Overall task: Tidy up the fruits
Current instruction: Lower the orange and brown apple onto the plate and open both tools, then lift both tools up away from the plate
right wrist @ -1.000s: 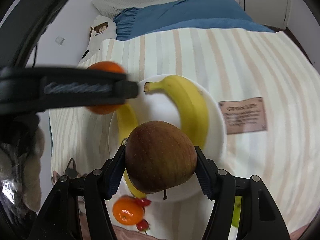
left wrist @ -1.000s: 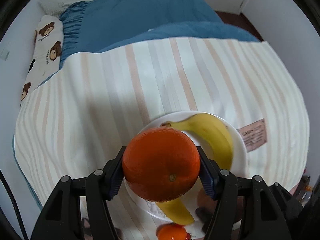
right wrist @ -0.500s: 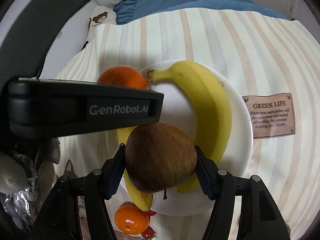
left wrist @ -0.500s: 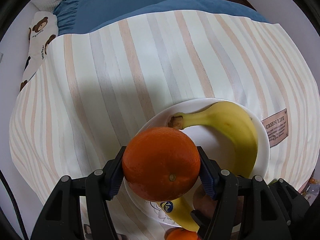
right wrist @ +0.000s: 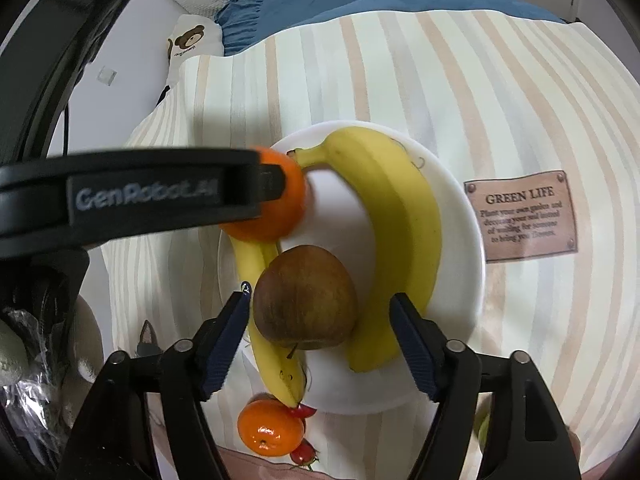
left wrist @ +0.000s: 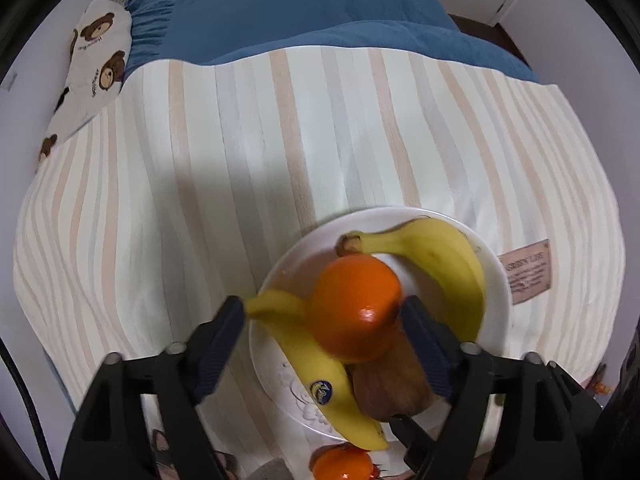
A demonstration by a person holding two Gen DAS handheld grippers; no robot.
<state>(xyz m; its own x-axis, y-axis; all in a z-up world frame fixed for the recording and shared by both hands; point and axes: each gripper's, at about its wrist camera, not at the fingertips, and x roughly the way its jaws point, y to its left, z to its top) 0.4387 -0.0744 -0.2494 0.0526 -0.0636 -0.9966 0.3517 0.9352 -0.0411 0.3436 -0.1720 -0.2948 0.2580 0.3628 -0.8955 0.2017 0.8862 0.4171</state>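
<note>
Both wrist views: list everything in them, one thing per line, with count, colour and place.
plate: 1, white, on the striped cloth
bananas: 2, yellow, on the plate
orange: 1, orange, over the plate between the open left fingers
apple: 1, brownish red, on the plate
mandarin: 1, orange, off the plate at its near edge
small red fruits: at least 2, beside the mandarin
striped cloth: 1, cream and beige
label patch: 1, brown, right of the plate
blue bedding: 1, far end
bear pillow: 1, white, far left
left gripper: 1, black, open
right gripper: 1, black, open
</note>
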